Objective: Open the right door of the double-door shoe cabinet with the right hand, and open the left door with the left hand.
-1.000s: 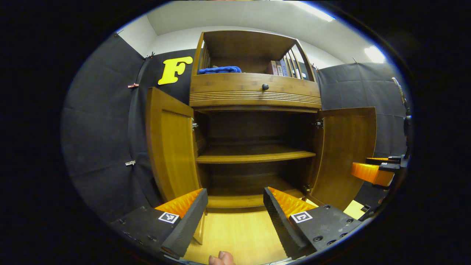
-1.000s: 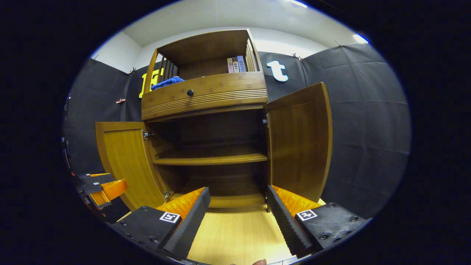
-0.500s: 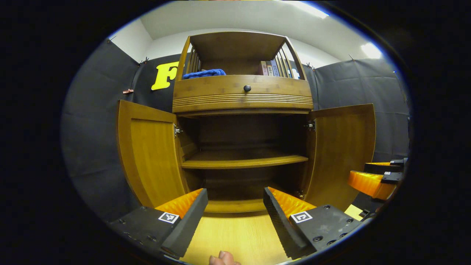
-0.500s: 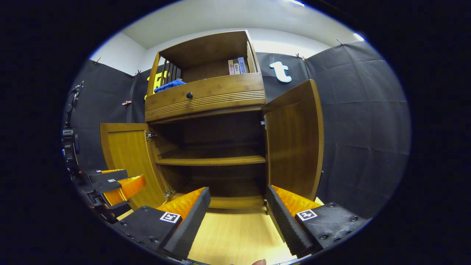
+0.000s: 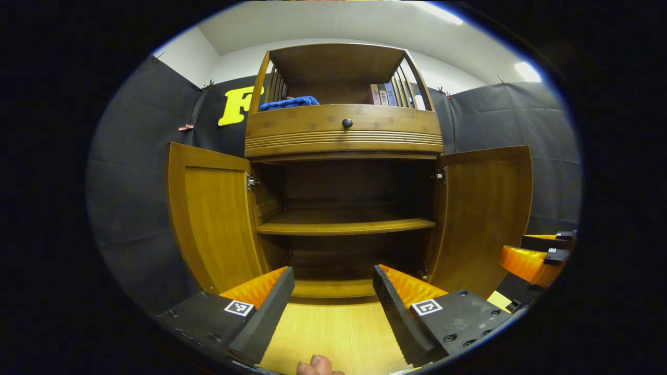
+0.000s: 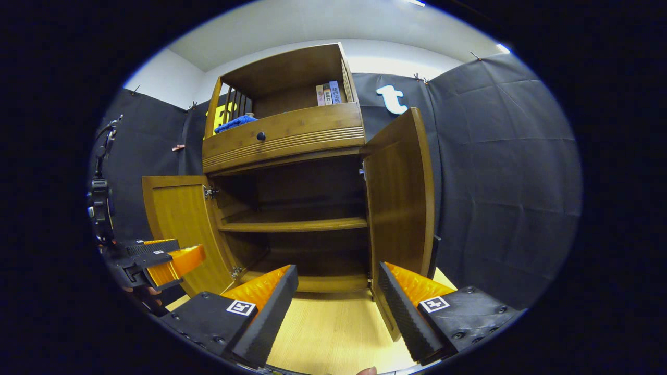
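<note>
A wooden shoe cabinet (image 5: 344,138) (image 6: 284,135) stands ahead with both lower doors swung out. In the left gripper view the left door (image 5: 211,219) and the right door (image 5: 482,213) flank a dark interior with one bare shelf (image 5: 344,227). My left gripper (image 5: 333,289) hangs open in front of the cabinet's base, holding nothing, and shows at the lower left of the right gripper view as the left gripper (image 6: 156,259). My right gripper (image 6: 337,286) is open too, back from the right door (image 6: 401,200), and appears far right as the right gripper (image 5: 536,255).
A drawer with a dark knob (image 5: 347,123) tops the doors. Above it an open shelf holds a blue cloth (image 5: 289,102) and a few books (image 5: 383,95). Light wooden floor (image 5: 333,333) lies before the cabinet. A fingertip (image 5: 318,366) shows at the bottom edge.
The left door has swung wider over the past second. Both grippers have drawn back slightly and stayed open; the right gripper view has shifted so the right door looks more edge-on.
</note>
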Action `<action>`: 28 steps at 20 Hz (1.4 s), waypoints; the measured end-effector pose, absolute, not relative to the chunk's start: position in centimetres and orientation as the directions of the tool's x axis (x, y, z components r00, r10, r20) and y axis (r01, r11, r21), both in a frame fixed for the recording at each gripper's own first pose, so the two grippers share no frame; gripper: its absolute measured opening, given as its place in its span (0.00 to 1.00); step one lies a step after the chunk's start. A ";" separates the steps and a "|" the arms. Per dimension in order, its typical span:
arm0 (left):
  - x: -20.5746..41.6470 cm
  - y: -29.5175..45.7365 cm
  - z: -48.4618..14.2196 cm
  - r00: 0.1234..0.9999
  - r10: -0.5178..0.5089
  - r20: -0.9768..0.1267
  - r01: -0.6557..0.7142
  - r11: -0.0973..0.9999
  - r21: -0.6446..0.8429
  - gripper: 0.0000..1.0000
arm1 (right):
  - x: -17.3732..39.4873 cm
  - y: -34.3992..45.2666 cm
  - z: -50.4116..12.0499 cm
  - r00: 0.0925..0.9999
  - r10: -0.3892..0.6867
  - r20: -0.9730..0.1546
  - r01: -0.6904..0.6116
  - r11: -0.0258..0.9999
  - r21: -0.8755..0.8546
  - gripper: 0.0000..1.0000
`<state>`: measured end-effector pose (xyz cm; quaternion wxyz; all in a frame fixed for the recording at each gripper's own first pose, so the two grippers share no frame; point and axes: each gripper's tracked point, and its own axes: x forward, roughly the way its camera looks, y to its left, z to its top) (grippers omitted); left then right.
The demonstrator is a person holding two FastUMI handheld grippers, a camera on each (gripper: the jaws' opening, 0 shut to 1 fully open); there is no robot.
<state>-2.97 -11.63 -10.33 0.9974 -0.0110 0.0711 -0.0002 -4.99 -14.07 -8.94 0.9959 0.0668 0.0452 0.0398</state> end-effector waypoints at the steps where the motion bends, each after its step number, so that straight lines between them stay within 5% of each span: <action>1: -3.1 -11.4 -10.3 0.990 0.005 -0.141 -0.008 1.000 -0.022 0.93 | -5.1 -14.1 -8.9 0.993 0.086 -0.083 -0.074 0.988 0.136 0.98; 28: -3.6 -10.3 -10.8 0.985 0.024 -0.170 -0.030 0.999 -0.032 0.94 | -5.6 -13.8 -8.3 0.995 0.089 -0.054 -0.081 0.986 0.144 0.98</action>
